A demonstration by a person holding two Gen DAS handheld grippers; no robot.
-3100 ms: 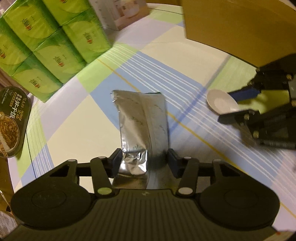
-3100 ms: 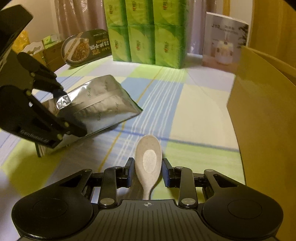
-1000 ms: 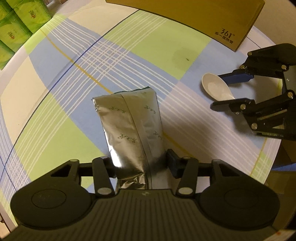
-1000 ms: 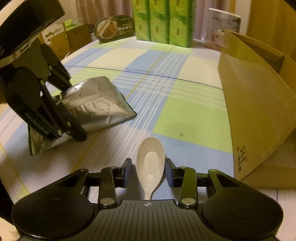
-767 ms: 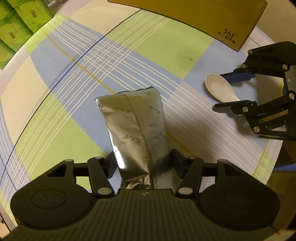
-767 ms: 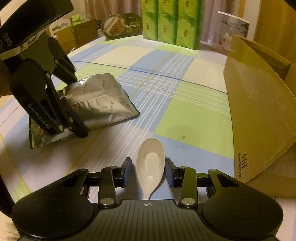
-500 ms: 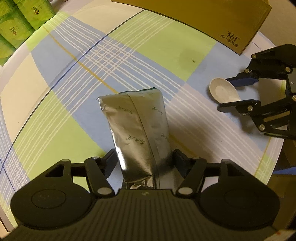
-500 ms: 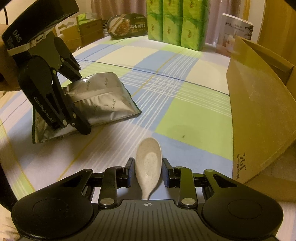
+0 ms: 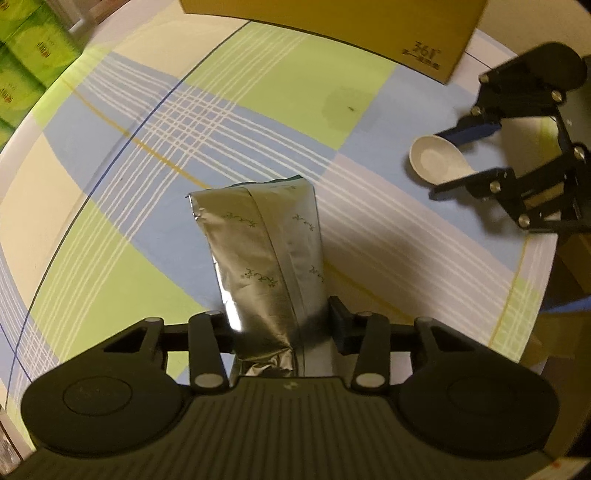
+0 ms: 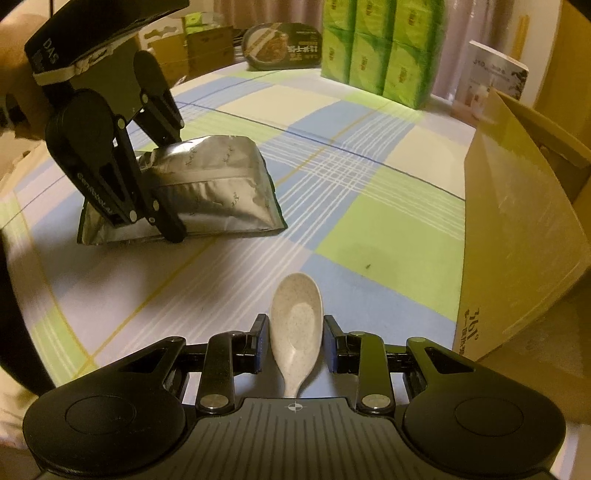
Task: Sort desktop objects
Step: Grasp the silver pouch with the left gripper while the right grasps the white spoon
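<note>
A silver foil pouch (image 9: 266, 258) lies flat on the checked tablecloth (image 9: 110, 258). My left gripper (image 9: 282, 326) stands open around its near end, jaws apart from its sides; the pouch (image 10: 210, 188) and that gripper (image 10: 166, 184) also show in the right wrist view. My right gripper (image 10: 295, 345) is shut on a speckled white spoon (image 10: 297, 325), bowl pointing forward just above the cloth. The spoon (image 9: 436, 162) and right gripper (image 9: 469, 155) appear at the right of the left wrist view.
An open cardboard box (image 10: 517, 206) stands at the right; its side (image 9: 332, 26) fills the top of the left wrist view. Green tissue packs (image 10: 376, 44), a noodle bowl (image 10: 284, 44) and a booklet (image 10: 491, 81) stand at the far edge. The table edge (image 9: 532, 295) is near.
My left gripper has opened and released the pouch, which now lies on the cloth. Both grippers carried their objects toward the box over the last seconds. The right gripper still grips the spoon.
</note>
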